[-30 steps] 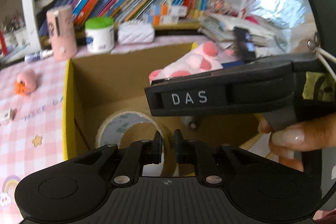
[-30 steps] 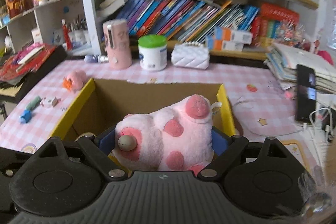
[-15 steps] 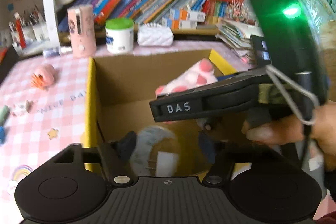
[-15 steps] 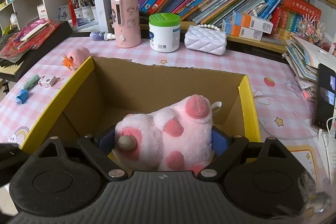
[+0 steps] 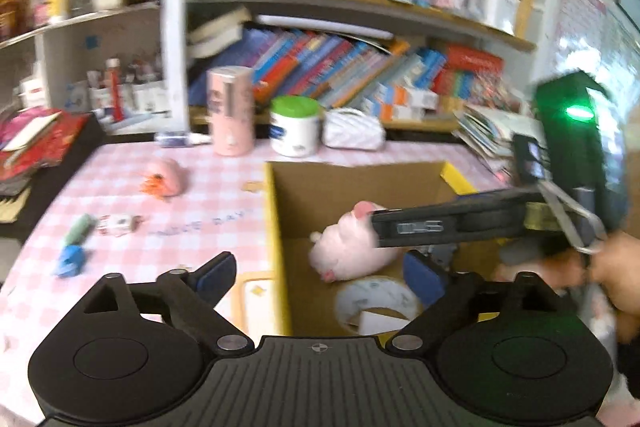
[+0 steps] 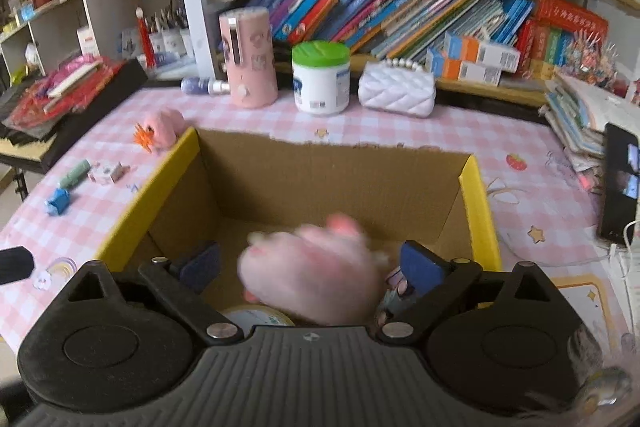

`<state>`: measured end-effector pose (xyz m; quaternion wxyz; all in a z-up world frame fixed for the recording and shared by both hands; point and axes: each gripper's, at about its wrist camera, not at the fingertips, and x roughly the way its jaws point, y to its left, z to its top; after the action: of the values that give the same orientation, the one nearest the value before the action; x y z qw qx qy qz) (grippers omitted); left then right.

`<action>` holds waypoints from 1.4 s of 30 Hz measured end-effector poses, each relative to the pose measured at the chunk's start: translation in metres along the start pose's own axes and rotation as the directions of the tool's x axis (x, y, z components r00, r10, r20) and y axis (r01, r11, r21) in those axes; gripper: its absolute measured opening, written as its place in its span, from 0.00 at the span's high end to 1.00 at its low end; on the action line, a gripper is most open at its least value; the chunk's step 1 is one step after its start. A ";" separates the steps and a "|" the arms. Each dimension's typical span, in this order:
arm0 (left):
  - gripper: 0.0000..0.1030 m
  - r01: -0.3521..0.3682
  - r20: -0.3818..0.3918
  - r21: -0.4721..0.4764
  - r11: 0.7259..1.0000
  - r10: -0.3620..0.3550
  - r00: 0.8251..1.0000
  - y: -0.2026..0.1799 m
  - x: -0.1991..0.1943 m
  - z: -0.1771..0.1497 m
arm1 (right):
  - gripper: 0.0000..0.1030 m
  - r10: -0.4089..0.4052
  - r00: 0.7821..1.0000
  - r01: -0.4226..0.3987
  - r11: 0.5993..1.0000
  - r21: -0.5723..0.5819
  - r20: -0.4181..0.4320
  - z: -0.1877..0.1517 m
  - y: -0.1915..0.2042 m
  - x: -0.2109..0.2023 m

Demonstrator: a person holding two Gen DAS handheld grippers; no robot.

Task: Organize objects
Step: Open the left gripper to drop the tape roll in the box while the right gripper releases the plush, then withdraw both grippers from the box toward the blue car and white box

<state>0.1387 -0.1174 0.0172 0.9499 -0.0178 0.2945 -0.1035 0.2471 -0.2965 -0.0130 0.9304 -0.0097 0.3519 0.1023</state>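
Box (image 6: 336, 183) on the pink checked table (image 6: 400, 125), both my tongs spread wide above it.

Cardboard with yellow-edged sides, the box holds the plush (image 6: 312, 283), pink and blurred, lying loose between my right tongs (image 6: 316, 265) without touching either blue pad; from the left view the plush (image 5: 352, 251) sits beside a tape roll (image 5: 376, 305) on the box floor. My left tongs (image 5: 320, 277) gape over the near-left box wall, holding nothing. Behind the box stand a pink cylinder (image 6: 248, 57), a green-lidded jar (image 6: 320, 79) and a white quilted purse (image 6: 396, 89). Left of the box lie a small pink toy (image 6: 162, 125), a little white block (image 6: 106, 173) and a blue piece (image 6: 58, 203).
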 end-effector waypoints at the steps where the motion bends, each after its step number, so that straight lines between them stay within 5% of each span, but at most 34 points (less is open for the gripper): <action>1: 0.08 -0.018 0.008 -0.016 1.000 0.018 1.000 0.004 -0.002 -0.002 | 0.06 -0.005 1.000 0.005 1.000 0.006 0.021 -0.001 0.002 -0.008; 8: 0.07 -0.108 0.017 -0.106 0.989 0.110 0.994 0.030 -0.022 -0.018 | 0.06 -0.086 0.982 0.079 0.996 0.050 0.171 -0.021 0.015 -0.063; 14: 0.07 -0.103 0.015 -0.140 0.985 0.106 0.994 0.048 -0.037 -0.031 | 0.06 -0.202 0.952 0.184 0.978 0.099 0.231 -0.054 0.026 -0.103; 20: 0.07 -0.083 -0.030 -0.145 0.986 0.079 0.996 0.064 -0.043 -0.047 | 0.06 -0.289 0.945 0.259 0.948 0.186 0.156 -0.083 0.036 -0.118; 28: 0.06 -0.044 -0.092 -0.112 0.993 0.033 0.995 0.088 -0.066 -0.069 | 0.06 -0.299 0.953 0.286 0.942 0.179 0.050 -0.119 0.083 -0.130; 42: 0.06 -0.136 -0.170 -0.104 0.985 0.117 0.978 0.163 -0.111 -0.105 | 0.06 -0.139 0.989 0.143 0.985 0.095 -0.050 -0.147 0.192 -0.125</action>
<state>0.0201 0.0683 -0.0233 0.9245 -0.0452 0.3776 -0.0267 0.0215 -0.1447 -0.0313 0.9268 0.0092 0.3751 0.0186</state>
